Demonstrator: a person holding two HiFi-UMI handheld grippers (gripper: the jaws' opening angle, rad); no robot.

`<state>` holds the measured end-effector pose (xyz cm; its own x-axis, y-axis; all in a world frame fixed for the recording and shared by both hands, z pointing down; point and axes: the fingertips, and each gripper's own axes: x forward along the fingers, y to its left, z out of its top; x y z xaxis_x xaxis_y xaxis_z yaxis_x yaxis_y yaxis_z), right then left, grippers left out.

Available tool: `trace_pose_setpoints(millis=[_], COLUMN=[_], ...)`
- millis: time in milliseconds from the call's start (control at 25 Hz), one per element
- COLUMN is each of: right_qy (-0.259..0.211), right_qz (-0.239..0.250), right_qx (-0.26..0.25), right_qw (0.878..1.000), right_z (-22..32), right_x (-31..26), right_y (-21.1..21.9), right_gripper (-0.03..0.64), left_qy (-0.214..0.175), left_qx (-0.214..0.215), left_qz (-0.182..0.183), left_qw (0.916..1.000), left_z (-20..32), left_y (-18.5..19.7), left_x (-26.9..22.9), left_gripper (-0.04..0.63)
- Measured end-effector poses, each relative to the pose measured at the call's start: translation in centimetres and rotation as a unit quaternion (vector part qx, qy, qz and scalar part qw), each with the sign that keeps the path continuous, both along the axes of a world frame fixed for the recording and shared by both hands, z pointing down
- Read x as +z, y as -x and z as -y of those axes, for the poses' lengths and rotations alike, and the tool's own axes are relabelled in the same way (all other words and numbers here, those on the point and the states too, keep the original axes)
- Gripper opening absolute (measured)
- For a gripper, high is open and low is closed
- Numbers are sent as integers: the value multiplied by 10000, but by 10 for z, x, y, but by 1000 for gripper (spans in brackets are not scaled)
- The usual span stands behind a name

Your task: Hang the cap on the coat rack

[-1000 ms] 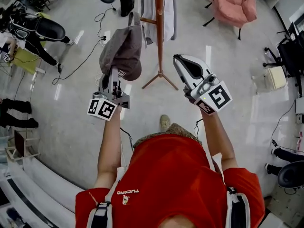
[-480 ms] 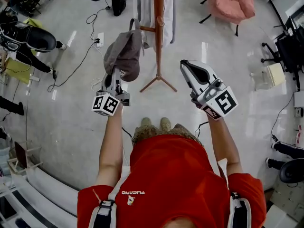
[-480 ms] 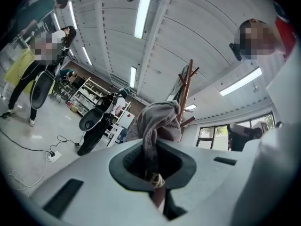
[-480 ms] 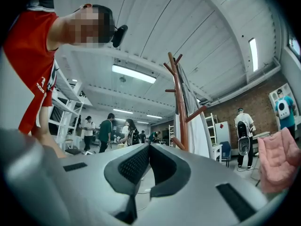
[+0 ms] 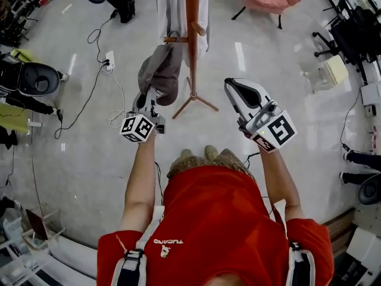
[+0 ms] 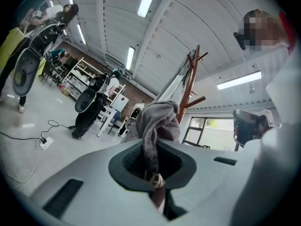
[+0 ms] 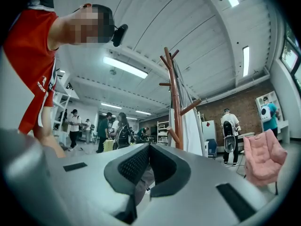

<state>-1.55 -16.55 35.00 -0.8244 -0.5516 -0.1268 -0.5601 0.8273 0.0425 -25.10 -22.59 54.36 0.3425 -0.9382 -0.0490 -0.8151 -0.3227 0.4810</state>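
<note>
Close beneath a peg of the coat rack, we have the cap clenched in our left gripper, apparently not yet hooked, so slipping it over the peg and letting go remain; our right gripper is closed on nothing.

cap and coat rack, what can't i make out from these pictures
Head view: the top of the coat rack is cut off by the upper edge.
Head view: the top of the cap sits right at the low peg; whether they touch cannot be told.
Left gripper view: the cap's bunched fabric, clamped in the tongs of the left gripper, hides the rack's lower part; the brim cannot be picked out.
</note>
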Motion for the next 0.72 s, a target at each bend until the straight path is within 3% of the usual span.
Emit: trace_pose_setpoints(millis=[400,520,600,680,720], right_qy=[107,128,148,170,179], right_qz=[-44,-40,-43,-50,-50], right_qx=[461,551,578,592,594], right_qw=[9989,9984,9982,9981,9981], right_z=[11,13,16,18,19], right_x=[7,11,13,15,15], right_y=[11,10,12,15,17], right_gripper=[23,23,23,23,23], left_qy=[285,456,576,640,638], left_qx=[974,1133,1190,1236,1251], left_qz=[332,675,878,990,1054], left_qw=[9943,9902,9873,9853,9845], left_z=[29,34,36,37,37], left_y=[-31,-40,-43,-43,-43], left_x=[26,41,50,55,55], left_gripper=[17,31,108,234,258])
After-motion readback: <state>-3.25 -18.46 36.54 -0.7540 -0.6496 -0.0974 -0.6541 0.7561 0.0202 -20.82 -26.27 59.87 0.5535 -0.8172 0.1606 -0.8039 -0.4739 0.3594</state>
